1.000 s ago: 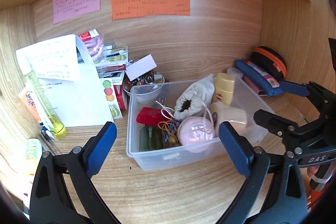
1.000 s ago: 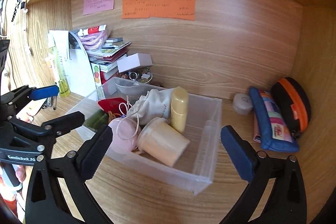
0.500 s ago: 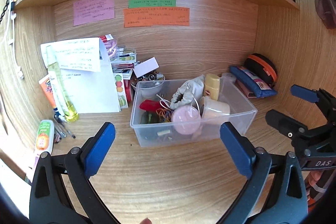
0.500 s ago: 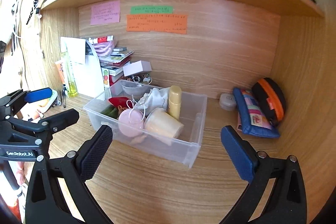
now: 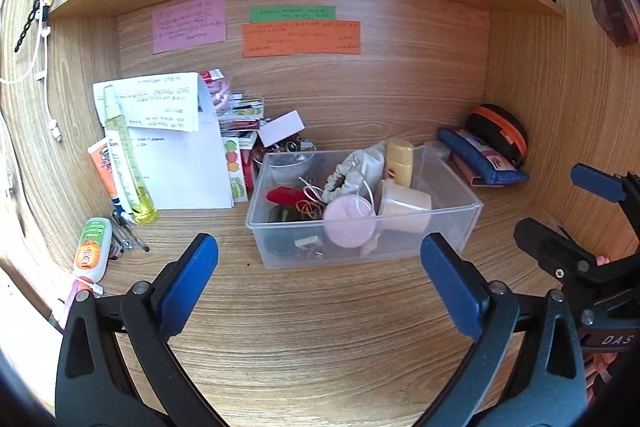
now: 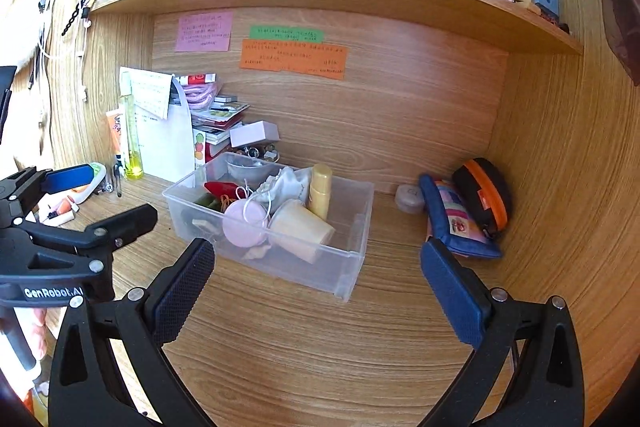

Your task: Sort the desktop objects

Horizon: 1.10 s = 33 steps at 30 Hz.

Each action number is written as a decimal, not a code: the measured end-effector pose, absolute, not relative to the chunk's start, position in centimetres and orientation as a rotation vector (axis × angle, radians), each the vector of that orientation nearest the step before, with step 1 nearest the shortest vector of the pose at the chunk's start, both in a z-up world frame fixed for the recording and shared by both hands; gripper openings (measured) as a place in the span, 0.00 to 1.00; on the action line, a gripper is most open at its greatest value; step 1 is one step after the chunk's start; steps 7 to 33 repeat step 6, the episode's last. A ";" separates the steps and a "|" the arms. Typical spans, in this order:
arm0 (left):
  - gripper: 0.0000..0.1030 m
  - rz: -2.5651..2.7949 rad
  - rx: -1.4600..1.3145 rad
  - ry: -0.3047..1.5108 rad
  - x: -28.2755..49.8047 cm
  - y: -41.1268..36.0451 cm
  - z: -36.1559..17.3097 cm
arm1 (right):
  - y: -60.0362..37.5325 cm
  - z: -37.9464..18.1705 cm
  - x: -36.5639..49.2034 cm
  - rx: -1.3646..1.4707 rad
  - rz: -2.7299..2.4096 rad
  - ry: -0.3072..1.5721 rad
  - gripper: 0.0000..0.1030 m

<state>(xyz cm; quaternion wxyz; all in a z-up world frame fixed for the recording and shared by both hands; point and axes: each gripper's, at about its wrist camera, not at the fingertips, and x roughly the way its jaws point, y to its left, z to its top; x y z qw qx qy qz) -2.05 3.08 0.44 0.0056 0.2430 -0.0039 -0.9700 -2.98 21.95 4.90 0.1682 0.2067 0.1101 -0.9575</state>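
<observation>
A clear plastic bin [image 5: 448, 231] stands mid-desk, also in the right wrist view [image 6: 352, 267]. It holds a pink round case [image 5: 350, 221], a cream cup [image 5: 404, 211] on its side, a yellow bottle [image 5: 399, 163], a grey pouch [image 5: 356, 171] and small items. My left gripper [image 5: 318, 279] is open and empty, in front of the bin and apart from it. My right gripper [image 6: 318, 279] is open and empty, in front of the bin. Each gripper shows in the other's view: the right one [image 5: 576, 219] at right, the left one [image 6: 80, 199] at left.
Papers [image 5: 176, 155], a tall yellow bottle [image 5: 124, 159], tubes [image 5: 92, 251] and pens lie at left. Stacked booklets and a white box [image 5: 282, 125] stand behind the bin. A blue pencil case [image 6: 452, 223], a black-orange pouch [image 6: 484, 195] and a small round tin [image 6: 409, 199] sit at right. A loaded shelf hangs overhead.
Both grippers have pulled back and up from the bin, which now looks smaller and farther. Both stay open and empty.
</observation>
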 end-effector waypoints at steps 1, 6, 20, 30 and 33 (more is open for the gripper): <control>1.00 -3.043 0.762 -0.015 -2.1 3.2 0.4 | 22.0 4.8 -3.1 0.592 -2.724 0.308 1.00; 1.00 -3.050 0.757 -0.040 -2.6 3.6 0.2 | 22.5 4.2 -4.1 0.632 -2.711 0.280 1.00; 1.00 -3.050 0.757 -0.040 -2.6 3.6 0.2 | 22.5 4.2 -4.1 0.632 -2.711 0.280 1.00; 1.00 -3.050 0.757 -0.040 -2.6 3.6 0.2 | 22.5 4.2 -4.1 0.632 -2.711 0.280 1.00; 1.00 -3.050 0.757 -0.040 -2.6 3.6 0.2 | 22.5 4.2 -4.1 0.632 -2.711 0.280 1.00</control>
